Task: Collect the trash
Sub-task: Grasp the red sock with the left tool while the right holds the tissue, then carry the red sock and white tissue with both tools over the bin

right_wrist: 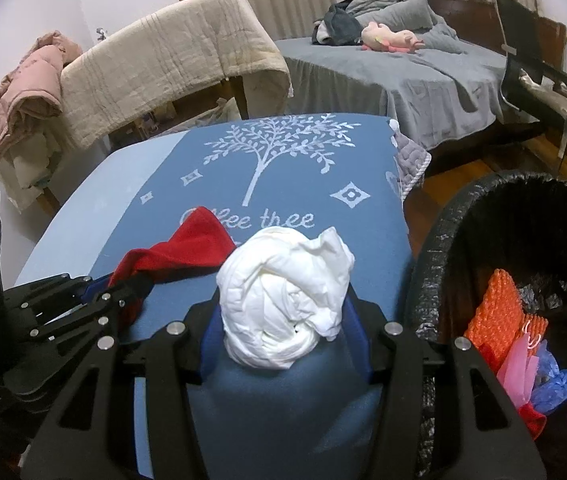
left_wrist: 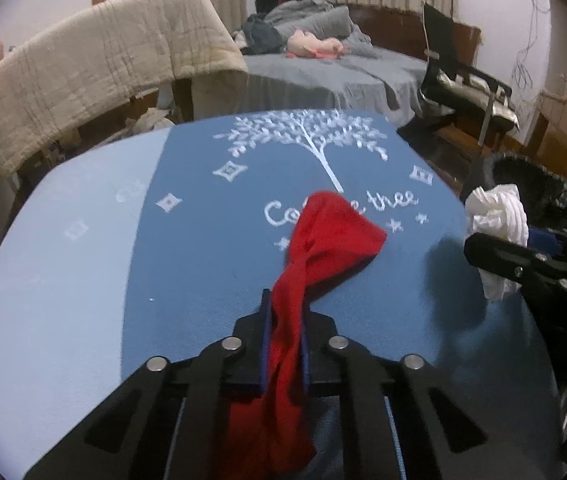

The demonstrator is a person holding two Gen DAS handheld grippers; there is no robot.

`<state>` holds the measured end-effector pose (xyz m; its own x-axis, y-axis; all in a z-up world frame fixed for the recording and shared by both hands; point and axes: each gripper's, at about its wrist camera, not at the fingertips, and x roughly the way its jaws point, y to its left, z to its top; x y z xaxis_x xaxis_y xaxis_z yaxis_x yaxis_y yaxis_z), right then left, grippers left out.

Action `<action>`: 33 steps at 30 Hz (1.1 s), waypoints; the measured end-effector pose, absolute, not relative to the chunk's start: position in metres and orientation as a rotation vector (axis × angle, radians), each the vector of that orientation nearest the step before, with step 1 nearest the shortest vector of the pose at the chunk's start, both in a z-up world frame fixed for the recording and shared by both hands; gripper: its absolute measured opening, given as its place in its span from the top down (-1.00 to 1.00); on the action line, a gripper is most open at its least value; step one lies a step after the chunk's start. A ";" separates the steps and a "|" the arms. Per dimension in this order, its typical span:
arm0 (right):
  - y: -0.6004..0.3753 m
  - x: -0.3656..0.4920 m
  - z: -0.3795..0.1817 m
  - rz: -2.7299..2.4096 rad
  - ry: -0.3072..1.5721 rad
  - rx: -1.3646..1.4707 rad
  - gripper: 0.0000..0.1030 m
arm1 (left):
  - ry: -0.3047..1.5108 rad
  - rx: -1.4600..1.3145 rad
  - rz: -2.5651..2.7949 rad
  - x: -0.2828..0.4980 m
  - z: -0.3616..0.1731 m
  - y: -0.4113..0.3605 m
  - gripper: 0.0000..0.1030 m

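My left gripper (left_wrist: 283, 320) is shut on a red cloth (left_wrist: 323, 240), whose far end rests on the blue table cover (left_wrist: 203, 260); the cloth also shows in the right wrist view (right_wrist: 191, 248). My right gripper (right_wrist: 283, 320) is shut on a crumpled white wad (right_wrist: 283, 296) just above the table's near right part; the wad also shows in the left wrist view (left_wrist: 499, 216). A black-lined bin (right_wrist: 435, 264) stands right of the table, holding orange bubble wrap (right_wrist: 495, 312), pink and blue bags.
The blue cover (right_wrist: 283, 160) carries a white tree print. Behind it stand a rack draped with a beige quilt (right_wrist: 171, 68), a grey bed (right_wrist: 403, 72) with a pink plush toy, and a black chair (right_wrist: 543, 80) at the right.
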<state>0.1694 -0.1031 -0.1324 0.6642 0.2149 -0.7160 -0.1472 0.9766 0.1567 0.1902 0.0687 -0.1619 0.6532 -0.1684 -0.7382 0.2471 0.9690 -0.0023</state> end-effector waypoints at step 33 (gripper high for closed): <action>-0.161 0.118 -0.023 0.138 0.580 0.113 0.03 | 0.565 0.021 -0.283 0.147 -0.030 0.029 0.83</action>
<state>0.1182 -0.1614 -0.0226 0.8276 0.1613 -0.5377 -0.0976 0.9846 0.1453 0.1470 0.0288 -0.0302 0.8068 -0.2583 -0.5314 0.2699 0.9612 -0.0574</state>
